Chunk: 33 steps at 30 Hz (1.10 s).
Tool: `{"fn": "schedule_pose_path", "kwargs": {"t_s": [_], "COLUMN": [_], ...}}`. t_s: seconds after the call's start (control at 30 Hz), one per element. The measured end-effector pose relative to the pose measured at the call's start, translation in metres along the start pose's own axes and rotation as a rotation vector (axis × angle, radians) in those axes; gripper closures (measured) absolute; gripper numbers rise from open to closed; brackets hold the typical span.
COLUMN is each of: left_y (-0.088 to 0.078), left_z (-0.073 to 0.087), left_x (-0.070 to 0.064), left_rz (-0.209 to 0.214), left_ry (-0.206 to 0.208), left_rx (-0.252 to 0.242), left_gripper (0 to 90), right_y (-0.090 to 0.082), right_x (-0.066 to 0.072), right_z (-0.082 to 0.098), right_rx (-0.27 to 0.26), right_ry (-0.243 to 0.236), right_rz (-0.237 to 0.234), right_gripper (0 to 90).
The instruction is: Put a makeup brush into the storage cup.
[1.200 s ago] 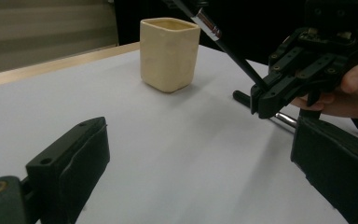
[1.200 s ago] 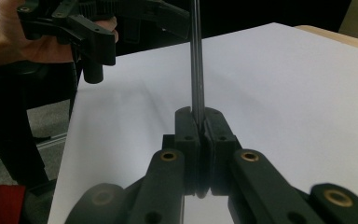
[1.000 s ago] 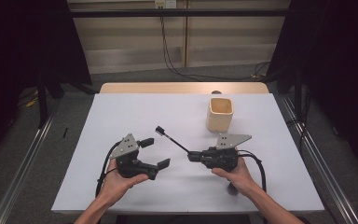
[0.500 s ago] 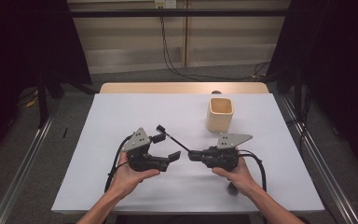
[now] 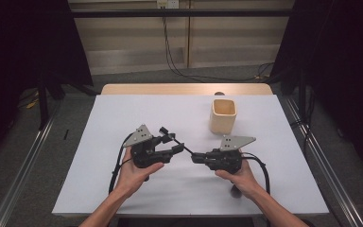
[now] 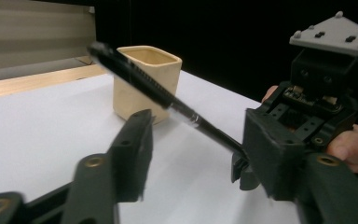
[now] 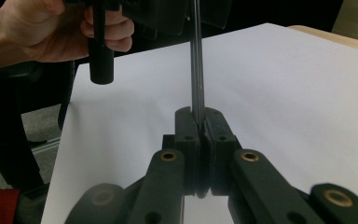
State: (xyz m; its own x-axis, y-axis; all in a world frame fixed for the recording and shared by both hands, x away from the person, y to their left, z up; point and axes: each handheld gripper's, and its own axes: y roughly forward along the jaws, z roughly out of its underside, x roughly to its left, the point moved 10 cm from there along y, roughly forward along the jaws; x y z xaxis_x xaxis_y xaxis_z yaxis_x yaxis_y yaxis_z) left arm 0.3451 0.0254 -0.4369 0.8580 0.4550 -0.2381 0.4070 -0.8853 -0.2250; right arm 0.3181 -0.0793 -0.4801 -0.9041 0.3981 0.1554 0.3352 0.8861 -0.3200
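A slim black pen (image 5: 185,148) sticks out leftward and away from my right gripper (image 5: 194,156), which is shut on its lower end near the table's front middle. In the right gripper view the pen (image 7: 196,60) rises straight up from between the pressed pads of that gripper (image 7: 199,126). My left gripper (image 5: 176,143) faces it from the left. Its jaws have just been closing, and the pen (image 6: 168,100) runs between them with a gap on both sides of my left gripper (image 6: 200,149).
A beige square cup (image 5: 223,116) stands upright behind the right gripper, seen beyond the pen as the cup (image 6: 140,88). The white table top (image 5: 123,113) has a wooden edge at the back. Cables trail from both grippers toward the front.
The left gripper has moved right up to the pen and its jaws have narrowed around the shaft. The right gripper has kept still with the pen.
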Motion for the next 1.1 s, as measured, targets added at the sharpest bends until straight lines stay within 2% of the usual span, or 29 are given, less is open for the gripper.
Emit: {"fn": "schedule_pose_path", "kwargs": {"t_s": [0.17,0.5,1.1], "left_y": [0.001,-0.002,-0.001], "left_z": [0.002,-0.002,-0.005], "left_x": [-0.001,-0.001,-0.012], "left_rz": [0.017,0.046,0.102], "left_ry": [-0.002,-0.053,-0.075], "left_rx": [0.008,-0.013,-0.016], "left_gripper": [56.5,70.2,80.5], "right_y": [0.001,0.003,0.011], "right_x": [0.000,0.002,0.005], "right_z": [0.001,0.004,0.012], "right_rx": [0.002,0.006,0.024], "right_ry": [-0.004,-0.006,0.002], "right_rz": [0.005,-0.004,-0.023], "right_gripper": [86.2,86.2,85.4]}}
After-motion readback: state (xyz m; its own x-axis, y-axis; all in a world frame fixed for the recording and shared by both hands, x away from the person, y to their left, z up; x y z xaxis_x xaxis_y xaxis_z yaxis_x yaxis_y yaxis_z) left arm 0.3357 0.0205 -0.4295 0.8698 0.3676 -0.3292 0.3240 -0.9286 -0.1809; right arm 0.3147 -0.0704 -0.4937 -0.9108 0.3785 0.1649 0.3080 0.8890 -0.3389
